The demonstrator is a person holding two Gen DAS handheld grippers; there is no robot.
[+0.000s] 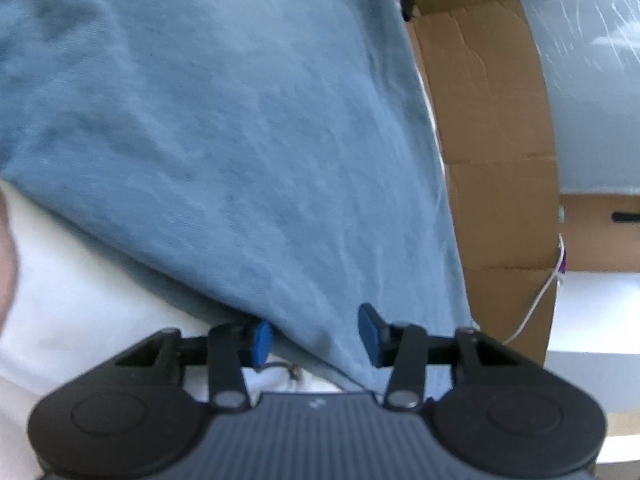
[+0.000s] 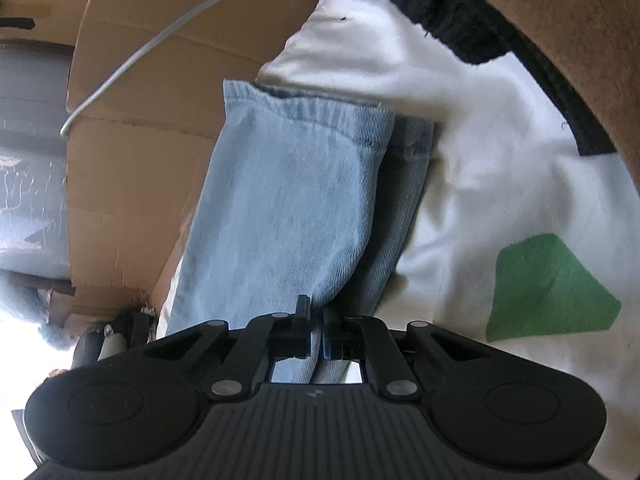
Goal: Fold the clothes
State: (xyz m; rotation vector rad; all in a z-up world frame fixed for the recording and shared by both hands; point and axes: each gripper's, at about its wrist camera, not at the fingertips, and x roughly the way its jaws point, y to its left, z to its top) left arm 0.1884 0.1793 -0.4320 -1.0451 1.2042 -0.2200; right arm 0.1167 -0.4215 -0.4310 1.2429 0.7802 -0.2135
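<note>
The left gripper (image 1: pixel 316 336) tilts down toward the light blue garment (image 1: pixel 224 128), its blue pads (image 1: pixel 262 340) set apart with the cloth's lower edge lying between them; the right-hand pad rests over the fabric, the left-hand one at its fold, and neither visibly presses on it. The garment spreads away from the gripper over a white cloth surface (image 1: pixel 72 280). Beyond the garment's right edge stands a brown cardboard box (image 1: pixel 488 120), a thin white cable (image 1: pixel 536 304) hanging against it.

The right gripper (image 2: pixel 316 332) also angles downward, its jaws drawn together and pinching the near end of the same garment, seen here as a narrow folded length ending in a ribbed cuff (image 2: pixel 304 108). This length runs away from the gripper across the white surface. To the garment's right lies a green patch (image 2: pixel 548 288); to its left stands the cardboard box. Beyond the cuff, a black fabric edge (image 2: pixel 460 12) borders the white cloth.
</note>
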